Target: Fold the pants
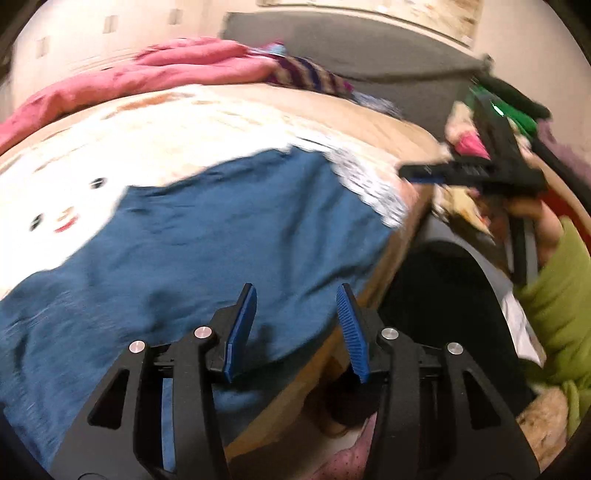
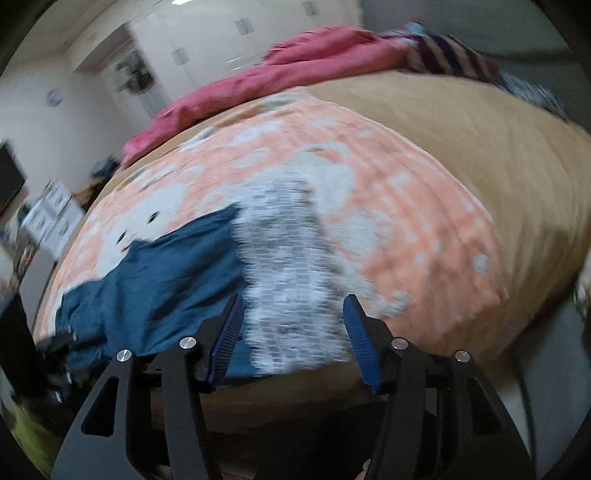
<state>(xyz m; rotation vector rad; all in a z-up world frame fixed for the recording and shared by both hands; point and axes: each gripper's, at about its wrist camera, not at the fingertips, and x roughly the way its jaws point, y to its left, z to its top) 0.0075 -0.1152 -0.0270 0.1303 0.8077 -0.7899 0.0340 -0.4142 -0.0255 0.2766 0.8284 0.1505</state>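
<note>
Blue pants (image 1: 192,251) lie spread on the bed, reaching its near edge; they also show in the right wrist view (image 2: 162,280). A white-and-grey patterned cloth (image 2: 291,295) lies next to them on the right, also in the left wrist view (image 1: 369,181). My left gripper (image 1: 297,295) is open and empty just above the pants' near edge. My right gripper (image 2: 295,306) is open and empty above the patterned cloth; it also appears from the side in the left wrist view (image 1: 421,173), off the bed's right edge. The frames are blurred.
A pink-and-white cartoon blanket (image 2: 406,206) covers a tan bedspread (image 2: 498,147). A red quilt (image 1: 155,74) and a striped cloth (image 1: 306,74) lie at the far side. A clothes pile (image 1: 480,140) and a dark chair (image 1: 443,295) stand beside the bed. White wardrobes (image 2: 207,33) line the wall.
</note>
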